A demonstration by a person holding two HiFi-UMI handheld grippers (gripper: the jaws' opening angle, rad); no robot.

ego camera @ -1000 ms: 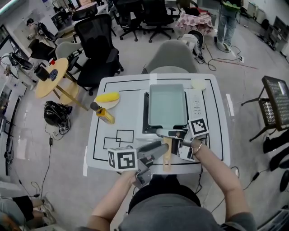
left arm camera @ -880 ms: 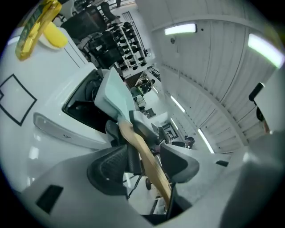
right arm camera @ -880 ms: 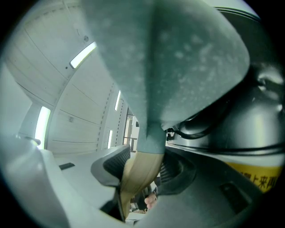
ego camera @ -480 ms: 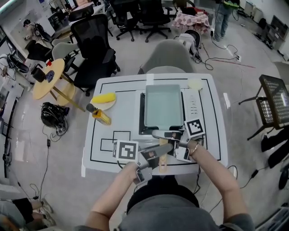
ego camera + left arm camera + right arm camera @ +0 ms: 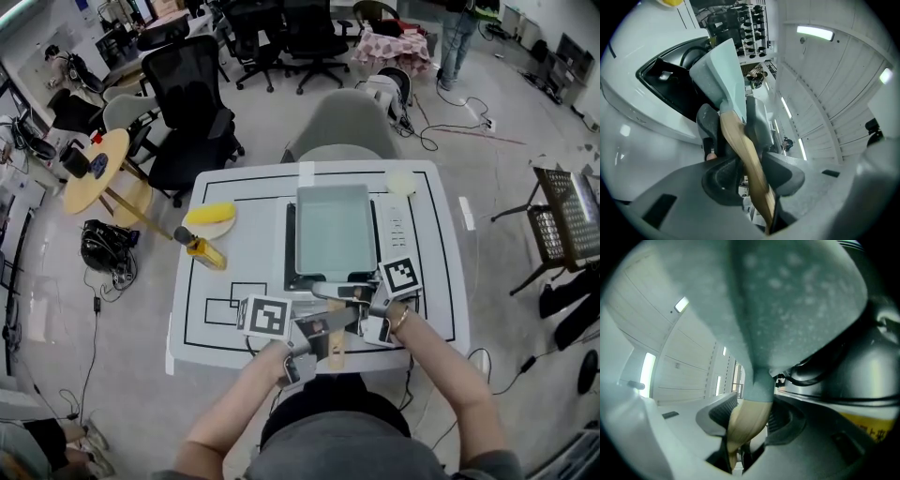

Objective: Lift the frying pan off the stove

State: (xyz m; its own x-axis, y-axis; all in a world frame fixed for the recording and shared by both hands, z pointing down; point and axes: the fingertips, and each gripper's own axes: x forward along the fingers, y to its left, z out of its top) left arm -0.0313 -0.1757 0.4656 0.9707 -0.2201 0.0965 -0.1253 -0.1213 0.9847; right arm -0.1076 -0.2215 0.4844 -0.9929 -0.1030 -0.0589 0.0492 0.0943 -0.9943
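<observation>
Now left gripper (image 5: 321,330), jaws just closed, and right gripper (image 5: 343,292) clamp the mint rectangular frying pan (image 5: 333,230) by its wooden handle (image 5: 747,154); raise level

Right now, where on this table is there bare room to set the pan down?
Bare: the table's front-left corner, in front of the bottle and plate, left of the stove; a narrow strip right of the stove. Crowded: the front middle, where the right gripper and the left gripper, jaws just closed, clamp the pan handle.

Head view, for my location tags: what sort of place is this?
Probably an office or lab, not a kitchen: black office chairs, floor cables, a line-marked white table carrying a portable stove.
</observation>
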